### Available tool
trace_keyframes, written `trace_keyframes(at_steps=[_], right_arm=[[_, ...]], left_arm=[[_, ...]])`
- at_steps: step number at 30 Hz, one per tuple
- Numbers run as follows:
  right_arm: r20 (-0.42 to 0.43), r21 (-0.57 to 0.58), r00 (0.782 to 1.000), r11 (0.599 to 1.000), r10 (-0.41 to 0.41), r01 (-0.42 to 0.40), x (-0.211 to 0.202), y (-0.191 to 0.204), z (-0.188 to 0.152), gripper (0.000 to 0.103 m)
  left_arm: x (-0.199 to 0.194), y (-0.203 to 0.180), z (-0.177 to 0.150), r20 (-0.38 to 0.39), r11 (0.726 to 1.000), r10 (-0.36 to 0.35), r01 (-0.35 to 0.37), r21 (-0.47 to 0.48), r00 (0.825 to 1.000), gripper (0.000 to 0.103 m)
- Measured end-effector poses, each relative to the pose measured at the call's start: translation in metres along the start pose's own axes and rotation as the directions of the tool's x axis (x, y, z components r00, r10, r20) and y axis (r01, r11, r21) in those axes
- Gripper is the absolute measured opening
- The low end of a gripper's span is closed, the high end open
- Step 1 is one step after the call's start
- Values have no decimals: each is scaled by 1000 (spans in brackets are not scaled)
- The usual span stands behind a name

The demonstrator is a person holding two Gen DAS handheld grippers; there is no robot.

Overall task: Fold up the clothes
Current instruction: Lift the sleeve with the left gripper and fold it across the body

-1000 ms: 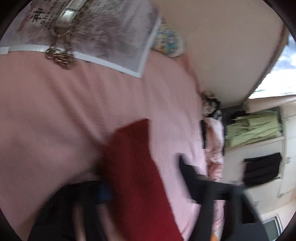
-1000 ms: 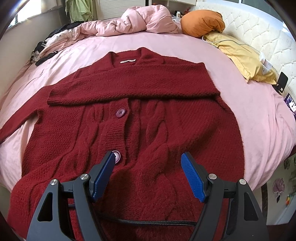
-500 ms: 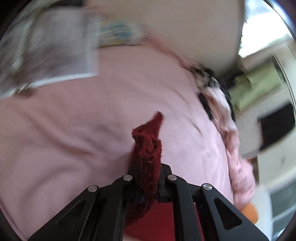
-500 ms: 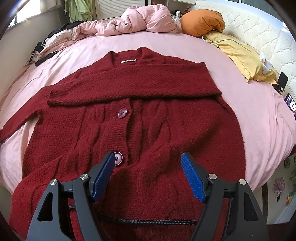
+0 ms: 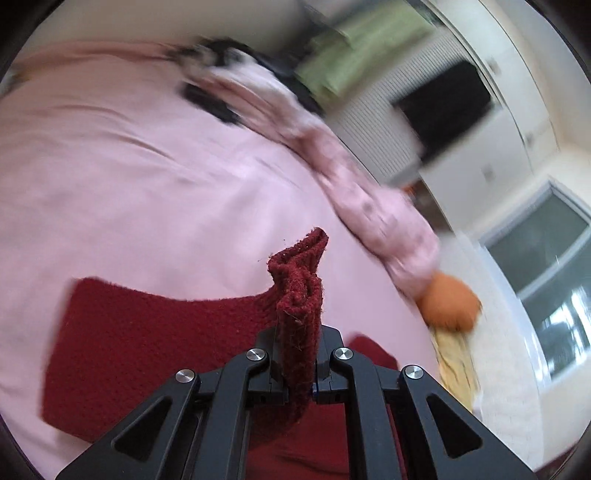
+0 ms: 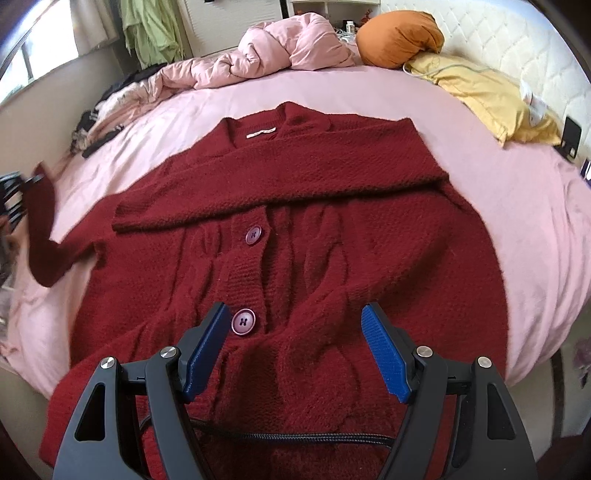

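Observation:
A dark red knitted cardigan (image 6: 314, 236) lies front-up on the pink bed (image 6: 517, 206), one sleeve folded across its chest. My left gripper (image 5: 297, 363) is shut on the cuff of the other sleeve (image 5: 299, 288) and holds it lifted off the sheet; in the right wrist view that raised sleeve (image 6: 40, 221) shows at the far left. My right gripper (image 6: 295, 347) is open and empty, hovering over the cardigan's lower front beside a purple button (image 6: 243, 321).
A bunched pink duvet (image 6: 288, 51), an orange pillow (image 6: 399, 35) and a yellow cloth (image 6: 487, 96) lie at the bed's far end. Dark clothing (image 6: 96, 136) lies at the far left edge. A white quilted headboard (image 6: 517, 48) is at right.
My left gripper closed on the sleeve cuff, lifted it and swung it toward the cardigan's body. My right gripper has stayed still and open.

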State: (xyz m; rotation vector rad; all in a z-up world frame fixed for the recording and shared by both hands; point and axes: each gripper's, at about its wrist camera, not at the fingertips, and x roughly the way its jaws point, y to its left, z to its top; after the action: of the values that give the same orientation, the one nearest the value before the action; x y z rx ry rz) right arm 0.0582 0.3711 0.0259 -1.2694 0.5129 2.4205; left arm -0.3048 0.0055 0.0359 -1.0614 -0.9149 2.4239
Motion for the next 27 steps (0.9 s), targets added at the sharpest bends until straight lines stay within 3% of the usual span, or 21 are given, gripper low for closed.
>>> trace_keyframes(at_steps=[4,8,10,13,18,22,26,27], right_arm=[[-11,60,996,994,89,-88,1,-12,1,74],[-20,123,968,961,251,-247,-3,-32,3,74],[-26,143,960,951,279,-273,-7,-46,3,74],[-13,170,957,944,290,-283,-14,-74,5,74],[18,221,971,946,238,-236,-24,-134,5,74],[26,295,979,934,204,-202,-23,-173,1,74],[14,348,982,920,187,-180,-17,-193,-4,74],[11,354,982,918,189,-180,-15,-195,-6,74]], left_arm=[[50,-77,-39,-91,996,-59,64,57,994,9],[99,-142,-92,-199,989,-92,113,95,976,9],[120,-171,-119,-248,983,-87,124,137,965,9],[151,-212,-163,-323,971,-77,144,190,943,9],[190,-269,-233,-435,952,-75,194,237,898,9],[212,-293,-276,-508,942,-75,228,245,858,9],[228,-312,-310,-553,920,-70,268,286,830,9],[234,-315,-318,-572,915,-51,267,301,819,14]])
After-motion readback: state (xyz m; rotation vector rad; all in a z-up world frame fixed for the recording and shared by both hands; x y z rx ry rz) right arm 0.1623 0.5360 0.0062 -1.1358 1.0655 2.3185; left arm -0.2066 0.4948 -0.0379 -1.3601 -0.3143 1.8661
